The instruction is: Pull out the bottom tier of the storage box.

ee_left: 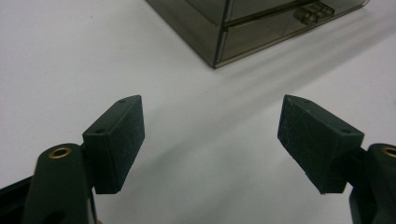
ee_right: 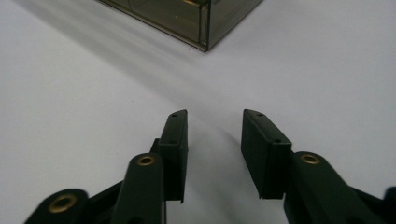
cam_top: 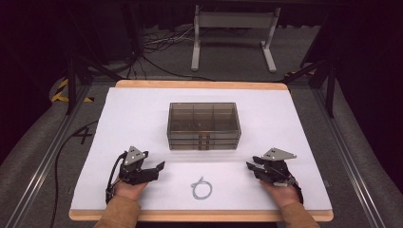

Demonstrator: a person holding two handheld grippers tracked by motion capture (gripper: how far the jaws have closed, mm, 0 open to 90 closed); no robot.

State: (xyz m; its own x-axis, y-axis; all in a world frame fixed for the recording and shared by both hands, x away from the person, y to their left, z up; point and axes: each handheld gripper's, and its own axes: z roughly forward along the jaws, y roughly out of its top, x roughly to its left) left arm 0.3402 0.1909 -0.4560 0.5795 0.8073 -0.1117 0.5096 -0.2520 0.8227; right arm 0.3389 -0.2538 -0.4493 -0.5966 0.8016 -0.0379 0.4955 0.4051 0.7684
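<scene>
High view: hands at the near edge, left claw (cam_top: 159, 168) and right claw (cam_top: 252, 166) resting on the white surface (cam_top: 142, 109), both empty. Coiled cable (cam_top: 202, 188) lies between them, touching neither. Smoky drawer box (cam_top: 203, 126) behind it, mid-surface.
Left claw view: jaws wide apart, box corner (ee_left: 219, 46) ahead.
Right claw view: jaws narrower, parted, box corner (ee_right: 205, 28) ahead.
</scene>
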